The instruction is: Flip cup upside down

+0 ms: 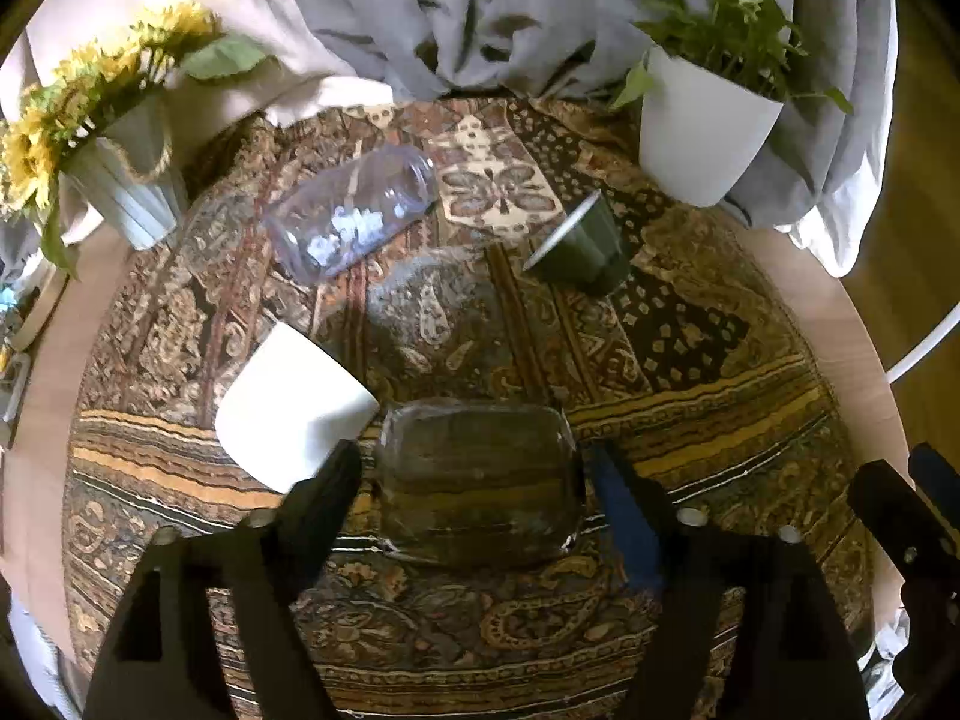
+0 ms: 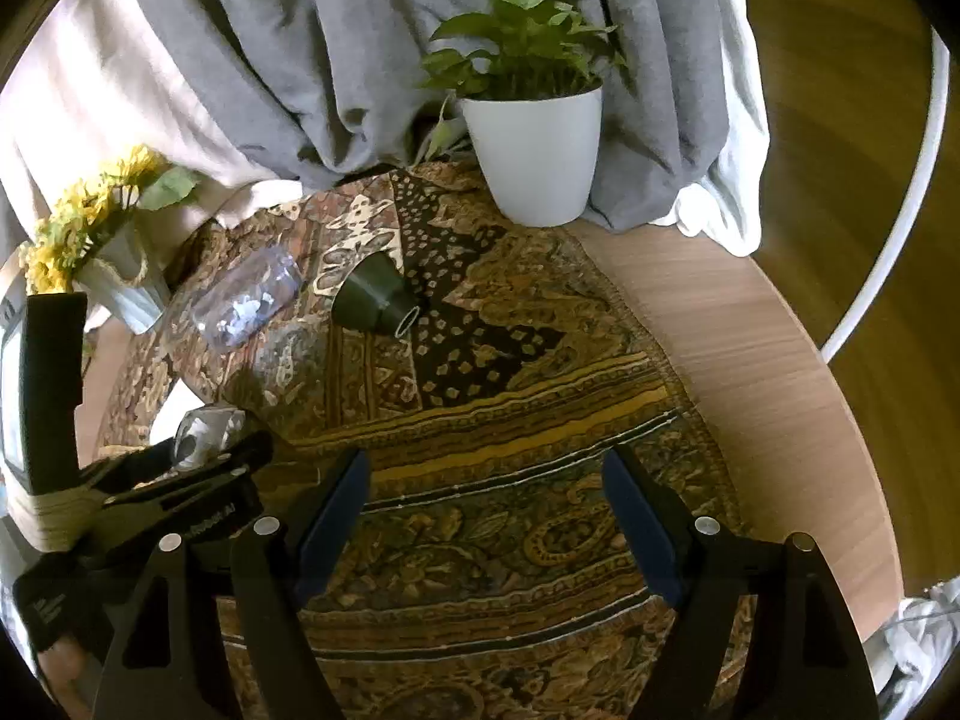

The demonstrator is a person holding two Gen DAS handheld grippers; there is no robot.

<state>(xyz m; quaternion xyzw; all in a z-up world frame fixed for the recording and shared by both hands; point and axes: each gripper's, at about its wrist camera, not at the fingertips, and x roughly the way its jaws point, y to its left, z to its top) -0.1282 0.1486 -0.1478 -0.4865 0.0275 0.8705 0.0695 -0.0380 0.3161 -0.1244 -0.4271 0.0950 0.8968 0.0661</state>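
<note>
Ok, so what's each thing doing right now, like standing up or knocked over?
Glass cup: gripped; which end is up is unclear.
Left gripper: shut on the glass cup.
Right gripper: open, empty.
Plastic jar: lying on its side.
Green cup: lying on its side.
White cup: looks tipped over, blurry.
Plant pot: standing upright.
Flower vase: standing upright.

The cloth (image 1: 690,372) on the table is showing a paisley and floral pattern in brown, gold, black and rust, with yellow stripes. The lying bottle (image 1: 354,213) is looking clear with a violet tint. One cup (image 1: 585,246) is showing dark green, another cup (image 1: 288,405) plain white. The glass cup (image 1: 480,480) is transparent. The sunflowers (image 1: 78,90) are glowing yellow, and the plant pot (image 2: 534,150) is white under green leaves.
</note>
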